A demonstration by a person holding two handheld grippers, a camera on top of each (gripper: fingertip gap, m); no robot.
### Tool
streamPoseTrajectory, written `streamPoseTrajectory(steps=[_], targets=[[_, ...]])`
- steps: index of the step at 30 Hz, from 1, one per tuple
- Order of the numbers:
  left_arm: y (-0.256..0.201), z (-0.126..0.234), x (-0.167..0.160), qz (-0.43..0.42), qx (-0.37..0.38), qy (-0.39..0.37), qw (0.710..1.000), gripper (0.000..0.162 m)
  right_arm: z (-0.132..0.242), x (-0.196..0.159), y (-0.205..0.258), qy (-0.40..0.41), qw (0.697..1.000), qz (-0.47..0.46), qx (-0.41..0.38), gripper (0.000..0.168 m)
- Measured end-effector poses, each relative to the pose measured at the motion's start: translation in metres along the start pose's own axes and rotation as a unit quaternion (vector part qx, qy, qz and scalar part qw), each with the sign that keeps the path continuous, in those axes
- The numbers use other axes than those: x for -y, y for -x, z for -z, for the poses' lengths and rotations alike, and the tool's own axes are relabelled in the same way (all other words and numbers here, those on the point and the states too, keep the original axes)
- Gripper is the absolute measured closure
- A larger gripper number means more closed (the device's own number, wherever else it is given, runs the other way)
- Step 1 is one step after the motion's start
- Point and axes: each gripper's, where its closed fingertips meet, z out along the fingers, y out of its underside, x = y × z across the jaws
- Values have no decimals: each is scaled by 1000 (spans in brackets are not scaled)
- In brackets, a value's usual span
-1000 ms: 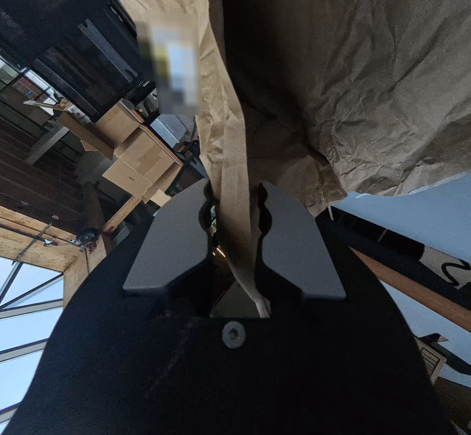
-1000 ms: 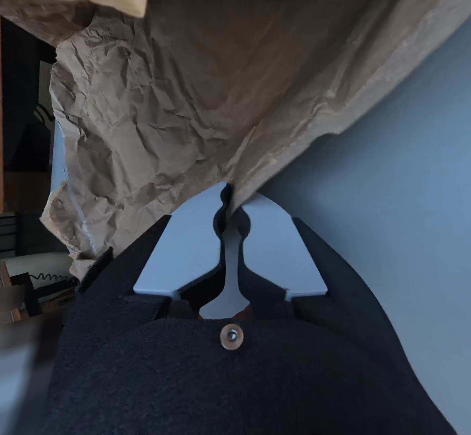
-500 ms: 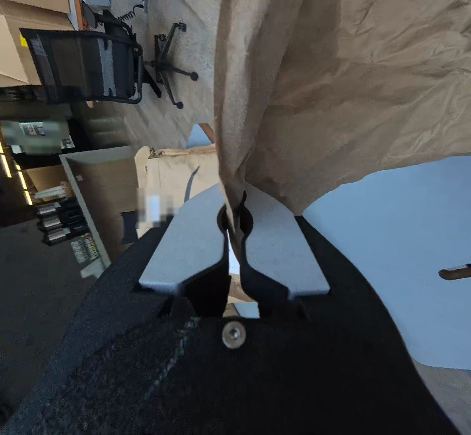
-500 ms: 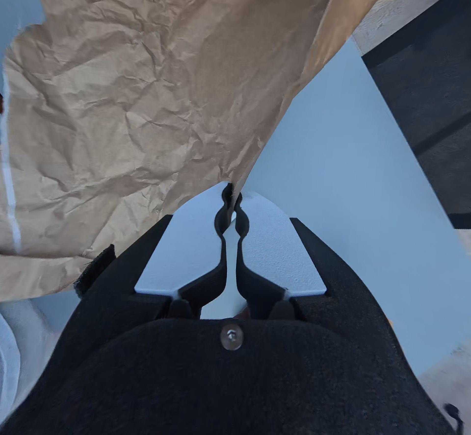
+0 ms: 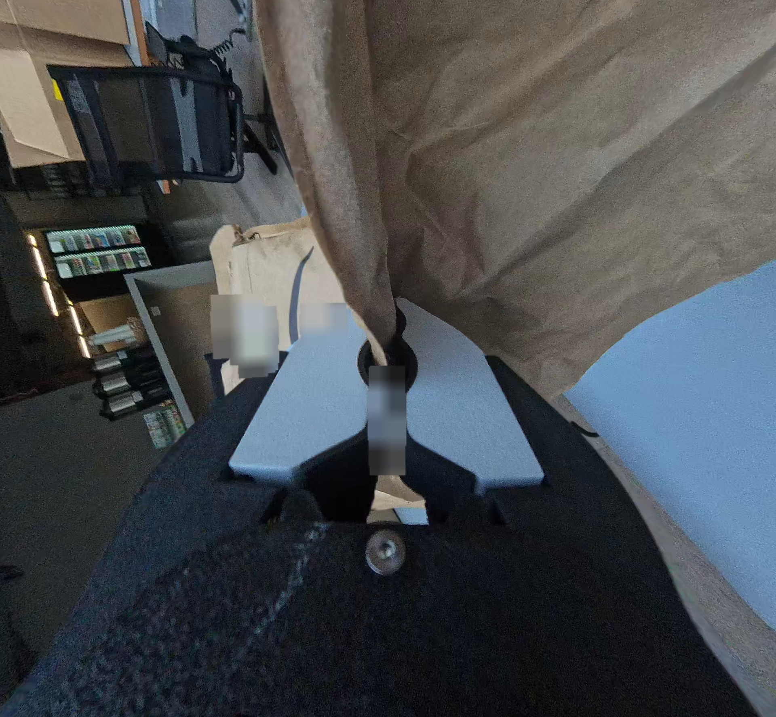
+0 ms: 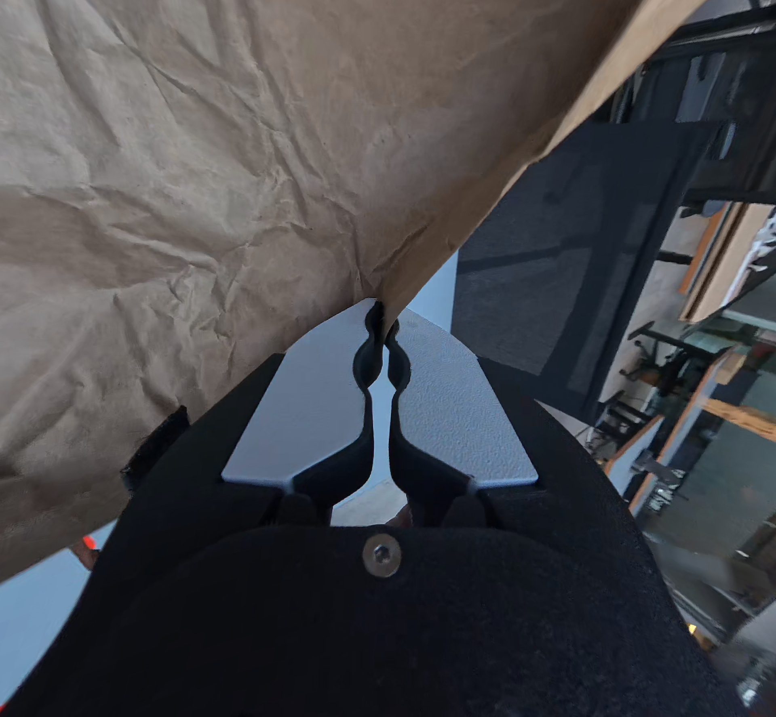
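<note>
Two grips on one sheet: my left gripper (image 5: 392, 321) pinches a bunched edge of the brown paper (image 5: 546, 130), my right gripper (image 6: 381, 317) clamps another edge. The paper stretches up and forward from both above the pale blue table (image 5: 693, 424).

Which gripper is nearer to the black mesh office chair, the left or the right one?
Cannot tell. The left gripper and right gripper each pinch the brown paper; a black mesh chair shows beyond each.
</note>
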Motion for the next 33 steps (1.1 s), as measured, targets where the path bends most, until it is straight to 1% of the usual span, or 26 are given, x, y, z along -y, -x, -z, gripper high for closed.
streamPoseTrajectory(steps=[4, 7, 14, 18, 21, 24, 30, 33], targets=[[-15, 14, 21, -93, 54, -36, 994, 160, -4, 8, 1, 12, 998, 62, -21, 168], [-22, 19, 26, -96, 51, -37, 993, 161, -7, 8, 3, 22, 996, 81, -19, 168], [-24, 24, 19, -132, 56, -27, 989, 161, -7, 5, 13, 29, 993, 111, -1, 168], [-31, 25, 19, -137, 36, -29, 989, 161, -8, 7, 22, 24, 993, 117, 14, 168], [-42, 25, 20, -151, 7, -33, 988, 161, -8, 10, 32, 11, 992, 119, 41, 168], [-58, 25, 16, -164, -47, -24, 985, 161, -5, 11, 47, 1, 988, 112, 102, 168], [-86, 41, 8, -190, -178, -4, 965, 161, 7, 1, 70, 28, 968, 125, 216, 168], [-94, 48, 5, -202, -215, 9, 955, 161, 13, -1, 77, 46, 957, 130, 254, 168]])
